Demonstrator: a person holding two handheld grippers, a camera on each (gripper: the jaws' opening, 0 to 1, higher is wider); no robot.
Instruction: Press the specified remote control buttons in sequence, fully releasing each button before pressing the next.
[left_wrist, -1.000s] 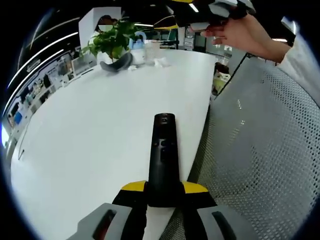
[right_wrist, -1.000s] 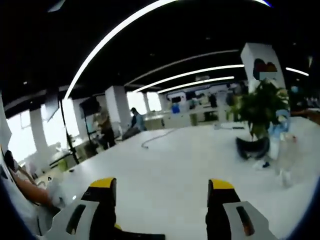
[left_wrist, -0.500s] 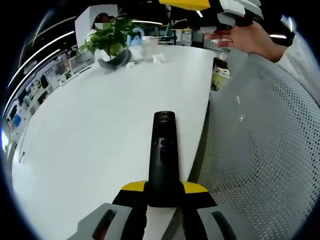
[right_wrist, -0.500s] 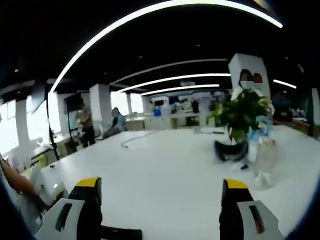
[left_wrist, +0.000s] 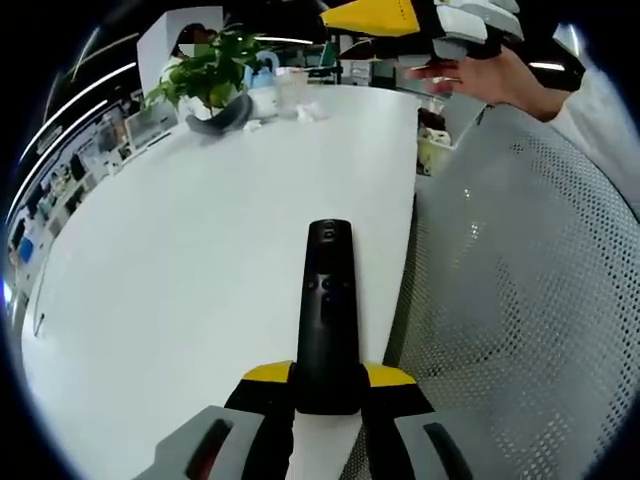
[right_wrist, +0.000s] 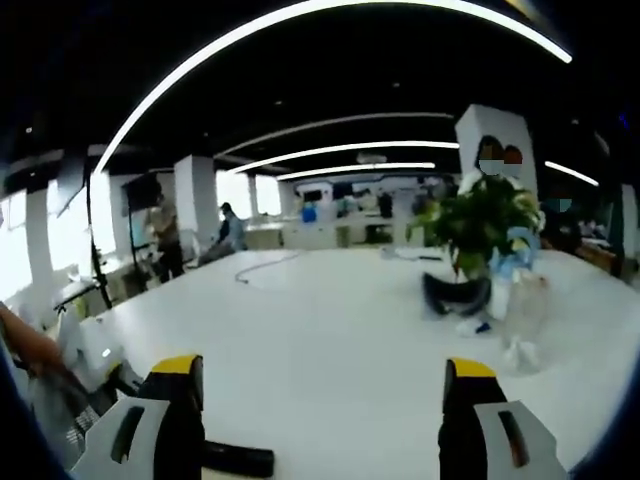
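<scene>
Looking across a broad white tabletop (left_wrist: 180, 260) in an open office lit by long ceiling strips; a potted plant (right_wrist: 478, 225) is standing at the far end, and a perforated grey chair back (left_wrist: 520, 300) is sitting beside the table's edge. I am holding the black remote (left_wrist: 327, 310) with the left tongs (left_wrist: 328, 385) closed around its near end; its buttons are too small to read. My right tongs (right_wrist: 318, 390) are standing wide apart, gripping nothing. Compared with a second ago, the right gripper view is tilting lower, bringing the remote's tip (right_wrist: 238, 460) into view.
</scene>
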